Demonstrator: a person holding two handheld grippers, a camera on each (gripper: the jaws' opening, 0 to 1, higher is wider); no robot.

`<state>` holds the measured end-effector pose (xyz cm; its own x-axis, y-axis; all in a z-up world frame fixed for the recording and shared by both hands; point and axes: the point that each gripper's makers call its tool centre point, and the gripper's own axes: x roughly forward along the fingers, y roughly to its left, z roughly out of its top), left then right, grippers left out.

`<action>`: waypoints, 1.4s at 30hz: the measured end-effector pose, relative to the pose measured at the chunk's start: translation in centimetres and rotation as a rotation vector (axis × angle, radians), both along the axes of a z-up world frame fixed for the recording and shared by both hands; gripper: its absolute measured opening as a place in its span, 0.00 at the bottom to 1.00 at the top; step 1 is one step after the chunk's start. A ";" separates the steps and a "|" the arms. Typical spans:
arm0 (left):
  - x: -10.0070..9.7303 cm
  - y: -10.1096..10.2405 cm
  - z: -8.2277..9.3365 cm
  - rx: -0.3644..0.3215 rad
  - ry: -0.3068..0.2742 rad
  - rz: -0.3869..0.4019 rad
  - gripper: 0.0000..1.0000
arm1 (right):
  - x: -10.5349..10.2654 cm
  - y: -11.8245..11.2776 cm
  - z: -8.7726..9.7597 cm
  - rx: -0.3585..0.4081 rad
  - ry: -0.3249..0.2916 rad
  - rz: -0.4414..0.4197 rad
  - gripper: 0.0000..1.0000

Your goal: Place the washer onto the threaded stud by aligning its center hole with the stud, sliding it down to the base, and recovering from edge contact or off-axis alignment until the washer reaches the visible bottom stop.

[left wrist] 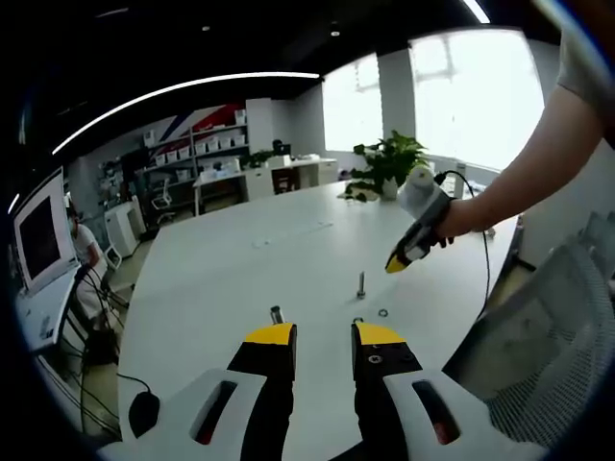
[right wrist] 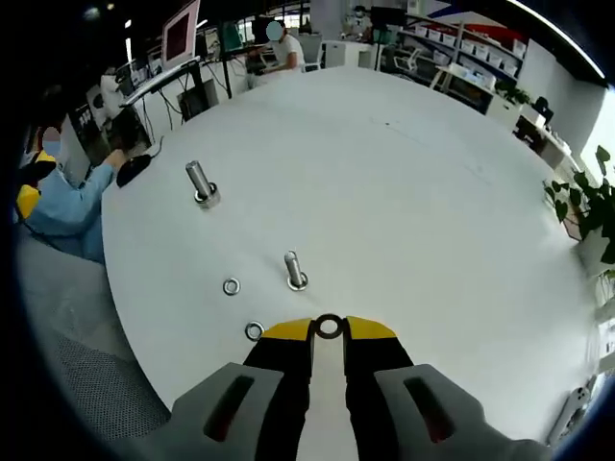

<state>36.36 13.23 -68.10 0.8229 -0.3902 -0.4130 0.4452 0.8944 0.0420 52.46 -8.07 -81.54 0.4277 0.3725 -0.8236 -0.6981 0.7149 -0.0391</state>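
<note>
1. Left gripper view: the left gripper (left wrist: 323, 336) was held low over the white table (left wrist: 221, 279) with its jaws apart and nothing between them. Beyond the jaws a threaded stud (left wrist: 361, 284) stood upright, with a loose washer (left wrist: 383, 313) lying just beside it and a shorter stud (left wrist: 277, 313) off to its other side. The right gripper (left wrist: 396, 264) was seen raised above the stud, in a person's hand (left wrist: 452, 223).

2. Right gripper view: the right gripper (right wrist: 329, 328) was clamped on a washer (right wrist: 329, 327), pinched at its rim by the yellow tips. The nearer stud (right wrist: 294, 270) stood just beyond, two spare washers (right wrist: 231, 286) lay near it, and a larger stud (right wrist: 200, 182) stood well apart.

3. Risk, as judged: with so thin a rim grip, the washer could be tilted, caught on the thread crest or dropped if lowered off-axis.

4. Containers: none were seen on the table.
</note>
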 end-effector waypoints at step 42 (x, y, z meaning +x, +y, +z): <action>0.1 0.2 0.1 -0.011 -0.001 0.008 0.21 | 1.2 5.4 0.7 -0.043 -0.014 0.190 0.14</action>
<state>36.42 13.46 -67.99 0.8264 -0.3884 -0.4076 0.4384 0.8982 0.0330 53.64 -2.63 -80.89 0.3643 0.4124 -0.8350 -0.8194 0.5680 -0.0770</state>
